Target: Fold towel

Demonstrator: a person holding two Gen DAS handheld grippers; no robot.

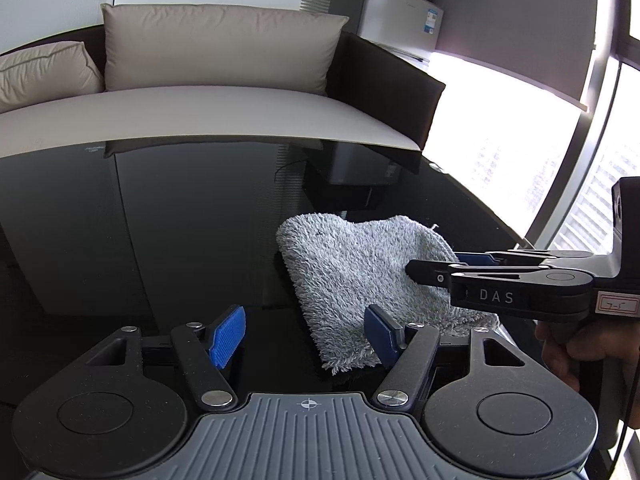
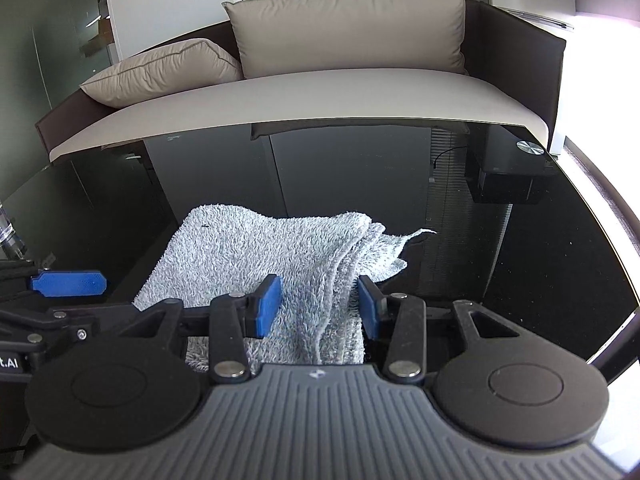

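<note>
A grey fluffy towel (image 1: 360,272) lies folded in layers on the black glass table (image 1: 160,240), toward its right side. My left gripper (image 1: 304,336) is open just short of the towel's near left corner, with its right pad (image 1: 380,334) beside the cloth. My right gripper (image 2: 318,308) is open too, and the towel (image 2: 240,248) has its layered right edge lying between the blue pads. In the left wrist view the right gripper (image 1: 436,264) reaches in from the right over the towel, held by a hand (image 1: 560,352). One blue pad (image 2: 68,283) of the left gripper shows at the left.
A sofa (image 2: 320,92) with beige cushions (image 2: 348,28) stands behind the table's far edge. A white fridge (image 1: 400,20) and a bright window (image 1: 500,128) lie to the right. A round metal disc (image 2: 528,147) sits at the table's far right corner.
</note>
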